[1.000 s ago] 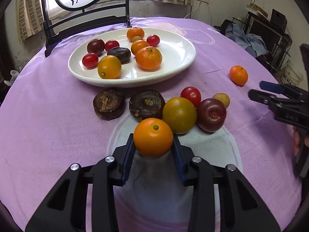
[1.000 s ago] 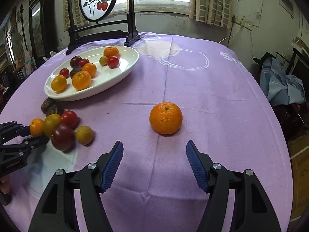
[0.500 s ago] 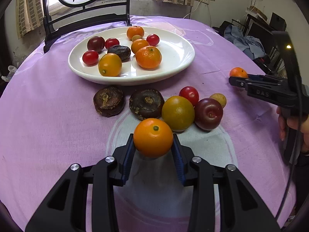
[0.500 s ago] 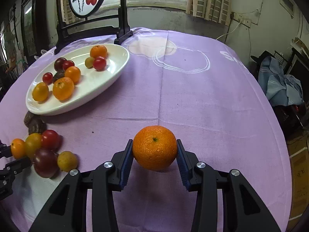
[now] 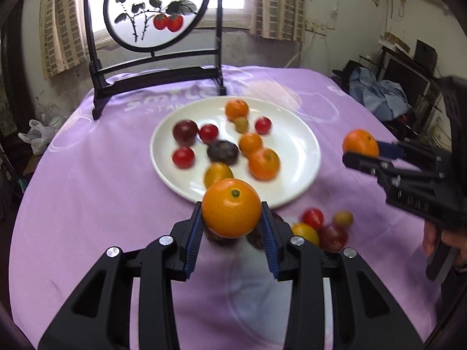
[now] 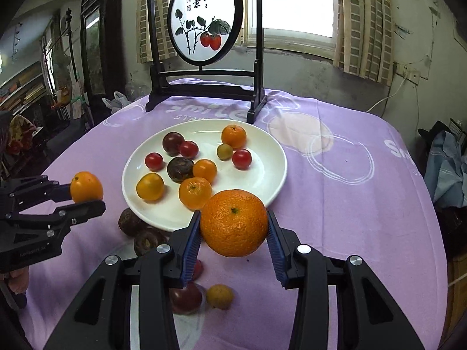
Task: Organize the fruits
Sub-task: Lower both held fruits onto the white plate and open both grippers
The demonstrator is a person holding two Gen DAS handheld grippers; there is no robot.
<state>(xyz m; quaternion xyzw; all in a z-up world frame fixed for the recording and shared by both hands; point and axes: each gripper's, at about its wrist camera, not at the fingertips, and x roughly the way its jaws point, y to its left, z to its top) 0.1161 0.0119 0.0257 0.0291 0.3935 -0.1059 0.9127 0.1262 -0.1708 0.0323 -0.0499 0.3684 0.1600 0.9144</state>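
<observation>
My left gripper [image 5: 231, 227] is shut on a smooth orange fruit [image 5: 231, 211] and holds it in the air just before the near rim of the white plate [image 5: 297, 145]. It also shows in the right wrist view [image 6: 86, 188]. My right gripper [image 6: 233, 240] is shut on a rough-skinned mandarin [image 6: 233, 222], lifted near the plate's [image 6: 268, 157] front right edge; it shows in the left wrist view [image 5: 360, 143]. The plate holds several oranges, red tomatoes and dark fruits.
Loose fruits lie on the purple cloth before the plate: two dark brown ones [image 6: 137, 230], a red tomato [image 5: 312, 218], a dark plum [image 6: 185, 297], small yellow ones [image 6: 219, 296]. A black framed round screen [image 6: 205, 29] stands behind the plate. Table edges drop off on both sides.
Both grippers have risen and moved toward the plate with their fruits. The right gripper closed on the mandarin a moment earlier and has lifted it off the cloth.
</observation>
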